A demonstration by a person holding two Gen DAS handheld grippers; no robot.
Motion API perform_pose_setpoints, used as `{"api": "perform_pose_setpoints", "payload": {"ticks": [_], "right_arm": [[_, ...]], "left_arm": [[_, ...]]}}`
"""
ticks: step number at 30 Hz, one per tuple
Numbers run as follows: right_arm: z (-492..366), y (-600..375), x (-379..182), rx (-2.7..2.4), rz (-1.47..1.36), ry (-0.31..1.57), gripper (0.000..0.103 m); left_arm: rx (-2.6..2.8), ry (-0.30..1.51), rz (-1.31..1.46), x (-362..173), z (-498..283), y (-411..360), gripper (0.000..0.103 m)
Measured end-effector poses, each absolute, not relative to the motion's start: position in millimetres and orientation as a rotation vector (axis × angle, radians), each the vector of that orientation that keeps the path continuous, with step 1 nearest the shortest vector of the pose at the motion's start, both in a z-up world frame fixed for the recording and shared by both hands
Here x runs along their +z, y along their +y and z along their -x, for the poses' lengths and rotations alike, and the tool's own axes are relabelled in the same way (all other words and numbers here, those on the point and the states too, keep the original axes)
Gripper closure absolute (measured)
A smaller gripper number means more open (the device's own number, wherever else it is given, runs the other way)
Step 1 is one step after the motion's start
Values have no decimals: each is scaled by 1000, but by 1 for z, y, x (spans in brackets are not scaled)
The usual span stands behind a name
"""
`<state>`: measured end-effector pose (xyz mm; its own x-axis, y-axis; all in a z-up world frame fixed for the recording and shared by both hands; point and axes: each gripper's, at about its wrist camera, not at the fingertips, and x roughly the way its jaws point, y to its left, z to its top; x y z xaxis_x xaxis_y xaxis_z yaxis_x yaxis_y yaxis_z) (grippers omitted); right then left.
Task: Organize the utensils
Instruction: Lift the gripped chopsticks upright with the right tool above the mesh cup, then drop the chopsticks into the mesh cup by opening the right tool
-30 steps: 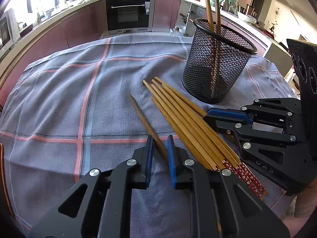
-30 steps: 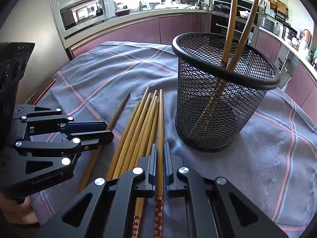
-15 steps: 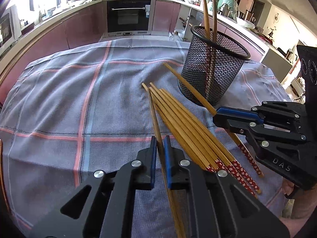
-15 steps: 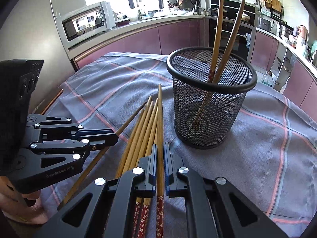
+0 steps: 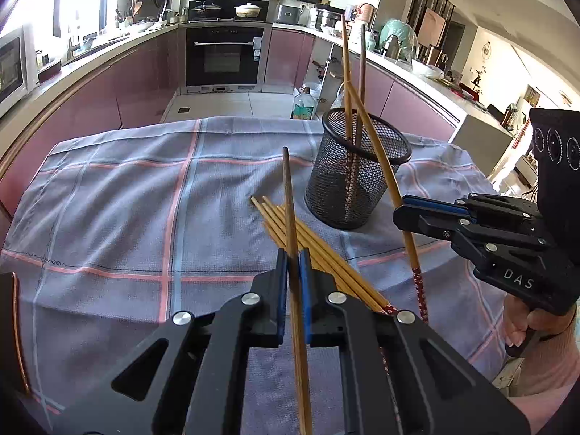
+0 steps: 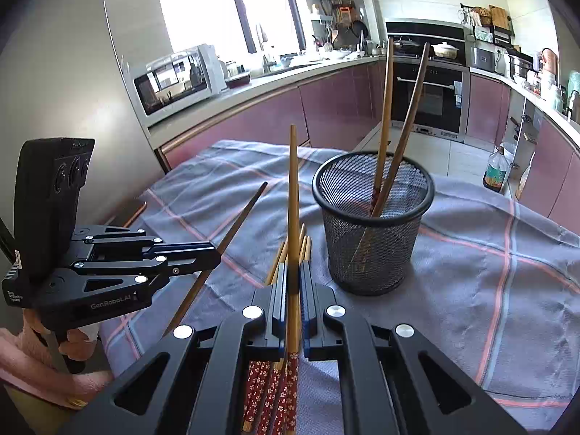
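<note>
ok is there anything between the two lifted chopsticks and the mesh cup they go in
Nothing visible blocks the way. The mesh cup is open-topped; only the two chopsticks already inside lean across part of its mouth. The left gripper and right gripper each clamp one chopstick.

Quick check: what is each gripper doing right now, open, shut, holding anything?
Left gripper: shut on a dark-tipped chopstick, lifted off the cloth.
Right gripper: shut on a red-patterned chopstick, also lifted, pointing upward.
</note>
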<state>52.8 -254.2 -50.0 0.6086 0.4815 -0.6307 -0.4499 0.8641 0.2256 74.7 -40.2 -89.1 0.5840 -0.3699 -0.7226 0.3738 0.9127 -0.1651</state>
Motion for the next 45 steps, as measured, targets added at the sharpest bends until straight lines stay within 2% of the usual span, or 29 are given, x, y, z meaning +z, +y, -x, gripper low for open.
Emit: {"api": "perform_pose_setpoints", "payload": {"ticks": [18,45], "right_arm": [[-51,-292,2,486,-136,556,98],[-97,-312,48,426,-172,419,98]], "left_arm": [[-572,653,102,-5,-58,-20,96],[-636,454,111,100,-89,-46,96]]}}
